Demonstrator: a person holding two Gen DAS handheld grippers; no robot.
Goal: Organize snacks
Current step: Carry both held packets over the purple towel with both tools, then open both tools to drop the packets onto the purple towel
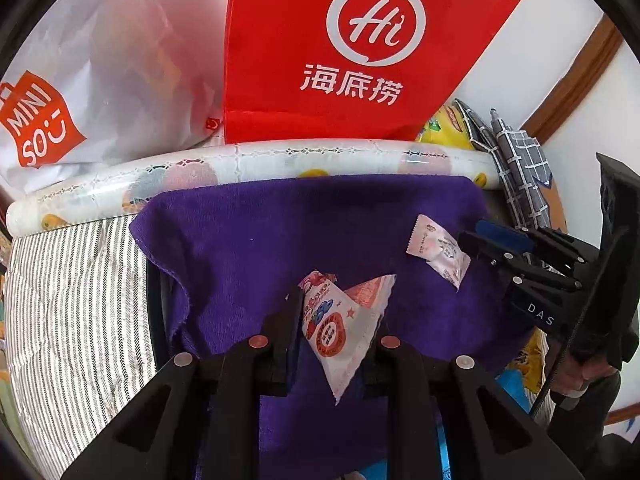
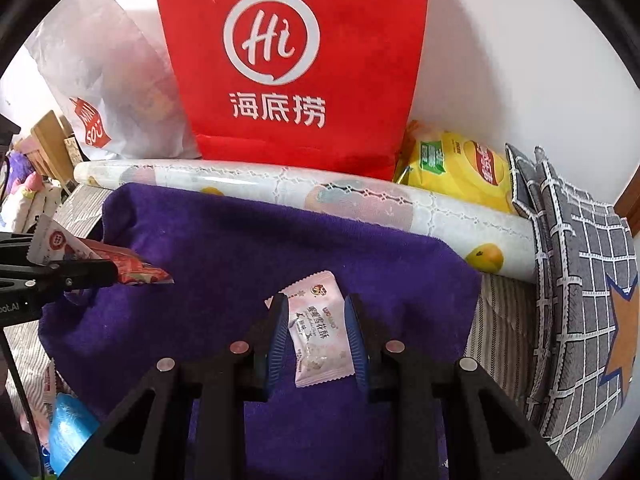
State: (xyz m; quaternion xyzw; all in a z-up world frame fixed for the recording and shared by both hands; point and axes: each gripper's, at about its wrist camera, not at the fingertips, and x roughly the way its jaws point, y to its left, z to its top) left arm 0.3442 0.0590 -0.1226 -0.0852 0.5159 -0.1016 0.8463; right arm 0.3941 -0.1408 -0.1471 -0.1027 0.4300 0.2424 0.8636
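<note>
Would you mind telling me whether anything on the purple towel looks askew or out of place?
Nothing is spilled or damaged. The purple towel lies rumpled and crooked, and the red-and-white snack packet sits tilted between the left gripper's fingers.

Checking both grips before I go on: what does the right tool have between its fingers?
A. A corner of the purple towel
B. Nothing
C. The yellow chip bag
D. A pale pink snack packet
D. In the right wrist view the right tool is shut on the pale pink snack packet, its blue pads pressing both sides above the purple towel; the yellow chip bag lies untouched at the back.
</note>
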